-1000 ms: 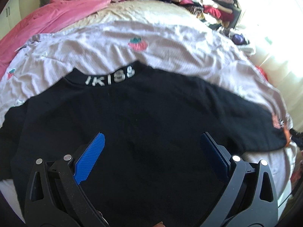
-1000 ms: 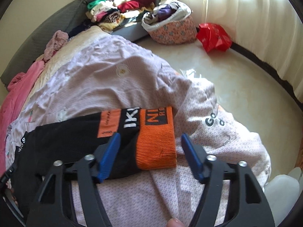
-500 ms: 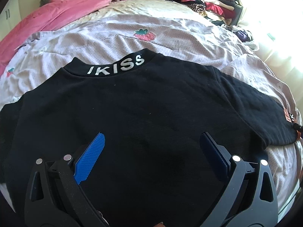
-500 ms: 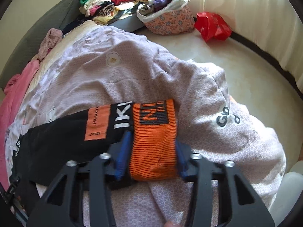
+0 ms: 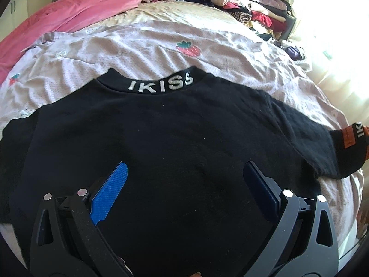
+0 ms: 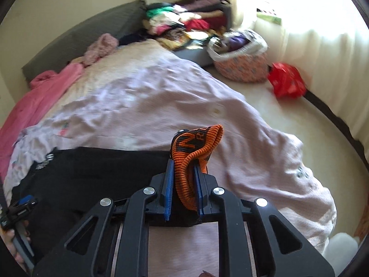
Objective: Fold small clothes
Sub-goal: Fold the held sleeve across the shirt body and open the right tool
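The black sweater (image 5: pixel 175 143) lies flat, back up, on the bed (image 5: pixel 138 46); the right gripper (image 6: pixel 183 185) is clamped on its orange cuff (image 6: pixel 196 147); the left gripper (image 5: pixel 184 184), jaws apart, hovers over the body; best carry the sleeve straight across, keeping the body unwrinkled.

The left gripper (image 5: pixel 184 184), jaws spread wide, hovers over the black sweater (image 5: pixel 173 138) lying flat below the strawberry patch (image 5: pixel 188 48).
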A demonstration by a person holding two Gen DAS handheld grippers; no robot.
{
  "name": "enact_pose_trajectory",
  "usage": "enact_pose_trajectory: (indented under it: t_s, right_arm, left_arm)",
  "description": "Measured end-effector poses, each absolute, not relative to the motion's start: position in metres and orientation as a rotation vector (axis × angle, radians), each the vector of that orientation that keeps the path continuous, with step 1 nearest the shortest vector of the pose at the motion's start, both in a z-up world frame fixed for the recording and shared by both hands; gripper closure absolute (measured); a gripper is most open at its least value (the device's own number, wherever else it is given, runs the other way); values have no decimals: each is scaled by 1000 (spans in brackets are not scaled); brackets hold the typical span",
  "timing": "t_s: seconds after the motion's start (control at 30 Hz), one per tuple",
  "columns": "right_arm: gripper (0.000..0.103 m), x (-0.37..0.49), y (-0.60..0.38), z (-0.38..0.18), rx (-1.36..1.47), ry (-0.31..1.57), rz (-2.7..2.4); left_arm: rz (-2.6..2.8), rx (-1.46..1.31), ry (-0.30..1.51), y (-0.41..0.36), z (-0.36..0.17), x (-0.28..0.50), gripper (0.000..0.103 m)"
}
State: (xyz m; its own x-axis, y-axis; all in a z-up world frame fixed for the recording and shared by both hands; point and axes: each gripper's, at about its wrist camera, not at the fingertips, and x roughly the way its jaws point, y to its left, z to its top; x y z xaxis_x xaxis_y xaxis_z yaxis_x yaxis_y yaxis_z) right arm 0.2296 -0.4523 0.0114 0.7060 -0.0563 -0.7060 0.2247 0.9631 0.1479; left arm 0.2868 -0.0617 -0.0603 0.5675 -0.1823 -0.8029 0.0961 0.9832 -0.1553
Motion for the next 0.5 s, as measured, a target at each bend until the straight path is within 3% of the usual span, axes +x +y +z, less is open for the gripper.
enact_pose_trajectory:
  t_s: [0.23,0.5]
  right_arm:
    - [88,245,-359,53,155,724,53]
    - [88,278,-260,59,136,760,265]
  left_arm:
    - [-184,-136,941,-50,-46,281,9]
    - [-171,-215,935,-15,-36,282,9]
